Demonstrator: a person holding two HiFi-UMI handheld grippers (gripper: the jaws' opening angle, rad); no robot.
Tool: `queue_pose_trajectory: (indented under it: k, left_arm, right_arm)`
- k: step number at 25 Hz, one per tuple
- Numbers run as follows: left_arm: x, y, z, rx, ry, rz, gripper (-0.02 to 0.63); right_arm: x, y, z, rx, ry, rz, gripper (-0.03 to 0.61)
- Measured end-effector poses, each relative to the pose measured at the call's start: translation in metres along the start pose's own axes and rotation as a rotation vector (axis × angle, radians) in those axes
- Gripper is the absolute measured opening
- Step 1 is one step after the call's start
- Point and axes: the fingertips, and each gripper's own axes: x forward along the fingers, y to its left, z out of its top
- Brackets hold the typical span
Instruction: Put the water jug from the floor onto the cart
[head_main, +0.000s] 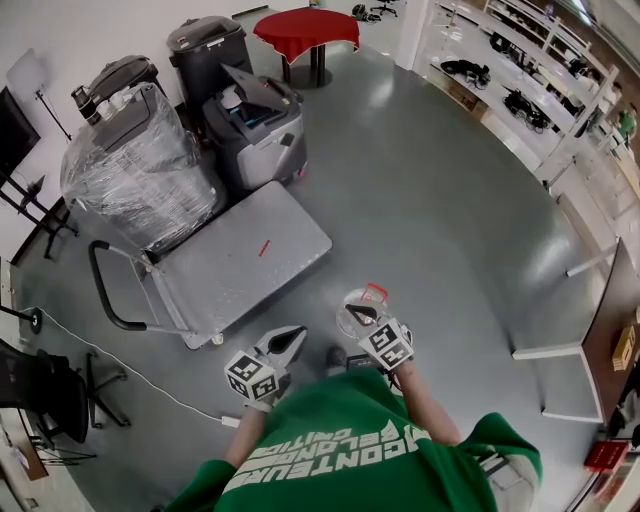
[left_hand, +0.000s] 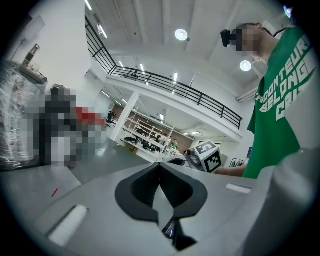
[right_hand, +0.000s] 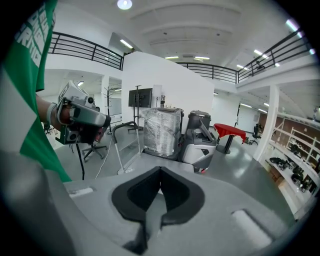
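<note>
The water jug (head_main: 346, 322), clear rounded plastic with a red top, is sitting on the glossy grey floor at the head view's lower centre, partly covered by the right gripper (head_main: 360, 312). That gripper's jaws are pressing together on nothing. To its left, the left gripper (head_main: 290, 338) is also showing closed, empty jaws. The flat grey platform cart (head_main: 240, 250), with its black loop handle, is lying to the upper left. The green shirt (head_main: 350, 440) is partly reading "BELONG" in white.

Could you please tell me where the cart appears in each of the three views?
Head view: the cart lies left of centre.
Left gripper view: its deck shows at lower left.
Right gripper view: centre, deck with the handle to the left.
Shared landmark: the plastic-wrapped bundle beside it.
</note>
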Motion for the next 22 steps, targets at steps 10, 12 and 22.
queue_pose_trajectory:
  k: [10, 12, 22]
  left_arm:
    - [0.04, 0.003, 0.004, 0.0, 0.028, -0.012, 0.008]
    - [0.047, 0.003, 0.006, 0.0, 0.034, -0.016, 0.008]
    - [0.087, -0.008, 0.005, 0.001, 0.028, -0.026, 0.008]
  right_arm:
    - [0.0, -0.034, -0.012, 0.025, 0.003, -0.004, -0.008]
    - [-0.002, -0.041, -0.012, 0.032, -0.001, -0.005, -0.008]
    - [-0.012, -0.078, -0.04, 0.056, 0.021, -0.011, -0.008]
